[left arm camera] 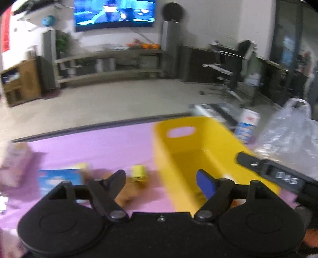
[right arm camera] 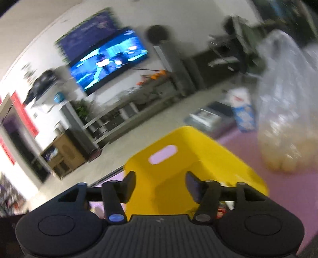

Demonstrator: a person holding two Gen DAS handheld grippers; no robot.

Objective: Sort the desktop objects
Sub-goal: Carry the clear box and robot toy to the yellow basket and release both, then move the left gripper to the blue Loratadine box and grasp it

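Yellow bin [right arm camera: 190,158] ahead of right gripper [right arm camera: 161,186], jaws apart, empty; left gripper [left arm camera: 161,182] likewise.

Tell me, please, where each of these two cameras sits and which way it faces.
Left wrist: rides the left gripper, looking forward and down across the purple tabletop at the yellow plastic bin; its open jaws show, and the right gripper enters at right.
Right wrist: rides the right gripper, tilted, over the same bin; only its open jaws show.
Shared: the bin, clear plastic bag, wall television.
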